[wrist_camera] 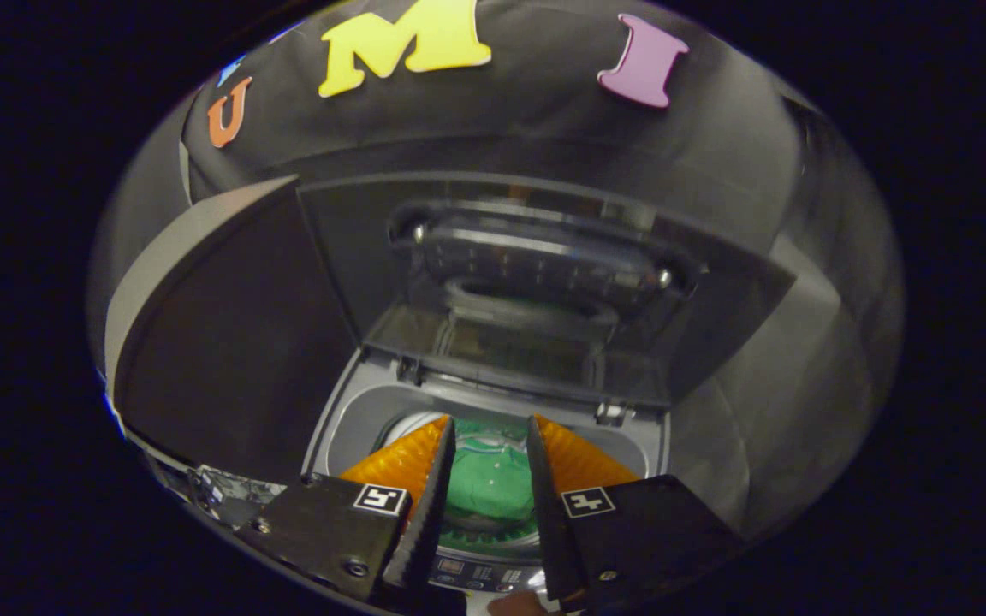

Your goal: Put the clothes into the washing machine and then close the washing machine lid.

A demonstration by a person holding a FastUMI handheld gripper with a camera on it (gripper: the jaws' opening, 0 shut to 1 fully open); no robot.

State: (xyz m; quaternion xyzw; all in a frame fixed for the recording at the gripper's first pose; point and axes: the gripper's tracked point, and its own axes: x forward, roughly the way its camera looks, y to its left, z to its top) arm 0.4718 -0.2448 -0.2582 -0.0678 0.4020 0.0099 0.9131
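I read the green clothes (pixel 493 483) as already lying down in the drum of the washing machine (pixel 356 419), seen in the gap between my two fingers and below them. So the first half of the job looks done, though the light is dim and I can't be sure the whole garment is inside or that nothing hangs on the rim.

What's left is the lid (pixel 536 282). It stands up, hinged at the back of the opening, its glass pane facing me and reflecting the tub. It has not been brought down.

My gripper (pixel 489 428) hangs over the mouth of the tub, pointing forward and somewhat downward, fingertips above the front half of the opening. The fingers are spread apart with nothing pinched between them; the cloth sits lower, not touching either pad as far as I can judge. I'd call the grip released.

The machine's control strip (pixel 480 575) sits just under the fingers' roots, at the near edge. To the machine's side stands a dark flat panel (pixel 228 342), close to the machine.
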